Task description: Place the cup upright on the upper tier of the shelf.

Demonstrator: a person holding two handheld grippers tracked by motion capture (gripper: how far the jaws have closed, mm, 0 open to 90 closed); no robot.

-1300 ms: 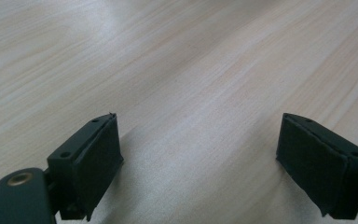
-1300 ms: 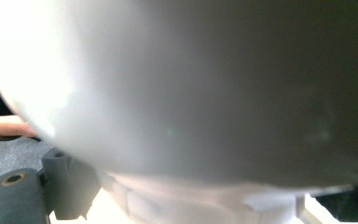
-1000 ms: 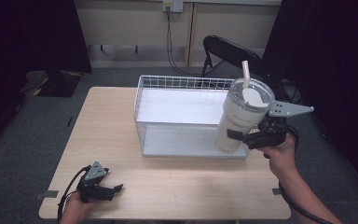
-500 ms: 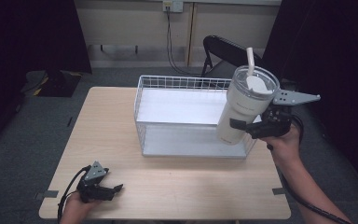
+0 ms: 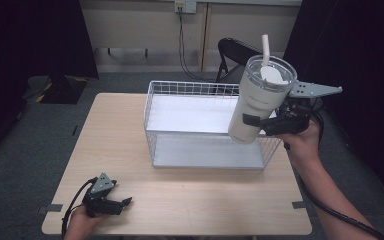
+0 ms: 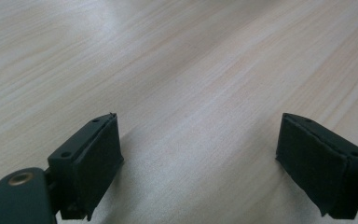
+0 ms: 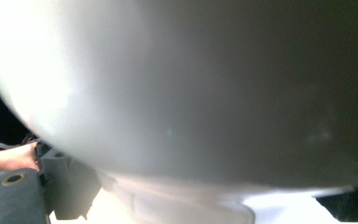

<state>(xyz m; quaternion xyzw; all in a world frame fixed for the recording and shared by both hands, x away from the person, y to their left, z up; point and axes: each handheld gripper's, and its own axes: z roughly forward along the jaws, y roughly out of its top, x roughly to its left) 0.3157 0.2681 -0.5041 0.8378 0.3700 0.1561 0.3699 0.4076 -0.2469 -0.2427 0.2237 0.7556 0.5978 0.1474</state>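
A tall cream tumbler (image 5: 256, 105) with a clear lid and a straw hangs in the air over the right end of the white wire basket (image 5: 200, 90). My right gripper (image 5: 256, 122) is shut on its lower body, and the tumbler (image 7: 191, 93) looms very close in the right gripper view. My left gripper (image 5: 121, 204) rests on the table's front left corner, held by a hand. In the left gripper view its jaws stand wide apart over bare wood, so the left gripper (image 6: 200, 158) is open with nothing between its fingers.
The wooden table (image 5: 115, 140) carries the basket at its back right. A dark folding chair (image 5: 235, 52) stands behind the table. Cables trail from both grippers. Grey carpet surrounds the table.
My right gripper has lifted the tumbler higher and slightly right, above the basket's right end. The left gripper has stayed in place.
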